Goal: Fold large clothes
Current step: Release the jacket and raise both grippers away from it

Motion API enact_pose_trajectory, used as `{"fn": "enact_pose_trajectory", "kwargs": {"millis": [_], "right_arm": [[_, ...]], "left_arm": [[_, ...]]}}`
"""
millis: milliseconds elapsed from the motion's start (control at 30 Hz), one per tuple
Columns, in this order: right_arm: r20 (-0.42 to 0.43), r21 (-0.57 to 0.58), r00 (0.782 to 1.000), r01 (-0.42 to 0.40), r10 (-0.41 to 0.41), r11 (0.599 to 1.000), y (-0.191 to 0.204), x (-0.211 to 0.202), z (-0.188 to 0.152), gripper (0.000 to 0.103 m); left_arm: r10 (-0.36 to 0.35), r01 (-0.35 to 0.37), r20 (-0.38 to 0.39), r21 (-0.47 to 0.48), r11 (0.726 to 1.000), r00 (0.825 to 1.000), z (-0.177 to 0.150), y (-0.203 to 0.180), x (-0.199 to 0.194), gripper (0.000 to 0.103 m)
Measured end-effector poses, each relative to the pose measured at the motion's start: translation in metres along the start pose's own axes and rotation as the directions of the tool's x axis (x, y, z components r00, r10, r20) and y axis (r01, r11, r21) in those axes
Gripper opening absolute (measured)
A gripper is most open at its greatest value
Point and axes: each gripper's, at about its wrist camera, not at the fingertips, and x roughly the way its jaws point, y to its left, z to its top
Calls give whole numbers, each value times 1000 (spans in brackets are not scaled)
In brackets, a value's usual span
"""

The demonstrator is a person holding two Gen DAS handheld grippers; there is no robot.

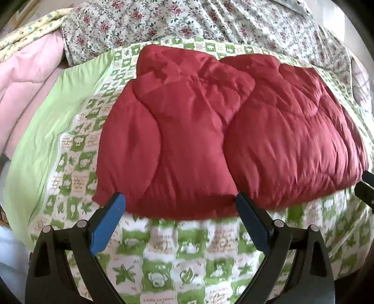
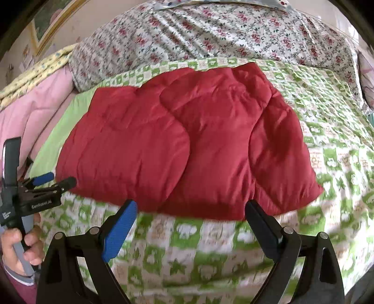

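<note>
A puffy red jacket (image 1: 210, 131) lies on the green-and-white checked quilt (image 1: 168, 262), with both sides folded inward so they meet down the middle. It also shows in the right wrist view (image 2: 187, 140). My left gripper (image 1: 178, 201) is open and empty, its tips at the jacket's near hem. My right gripper (image 2: 191, 208) is open and empty, its tips at the near hem toward the jacket's right side. The left gripper also shows at the left of the right wrist view (image 2: 55, 179), open, beside the jacket's left corner.
A floral sheet (image 1: 187, 21) is bunched behind the jacket. A pink padded blanket (image 1: 25, 93) and a yellow patterned one (image 1: 28, 30) lie at the left. A plain green border (image 1: 53, 131) edges the quilt (image 2: 210, 252). A framed picture (image 2: 51, 25) hangs at the back left.
</note>
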Motion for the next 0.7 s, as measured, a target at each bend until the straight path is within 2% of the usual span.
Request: {"fn": "enact_pose_trajectory", "kwargs": {"millis": [300, 500, 700], "right_arm": [[-37, -32, 999, -5, 4, 999, 10, -14, -20, 95], [-86, -101, 996, -10, 1, 995, 25, -12, -26, 95], [-88, -178, 996, -1, -15, 984, 38, -31, -21, 96]], "left_arm": [[25, -25, -8, 45, 999, 1000, -21, -3, -11, 96], [50, -50, -4, 87, 995, 999, -27, -6, -21, 96], [48, -53, 51, 112, 992, 998, -20, -2, -52, 98]]}}
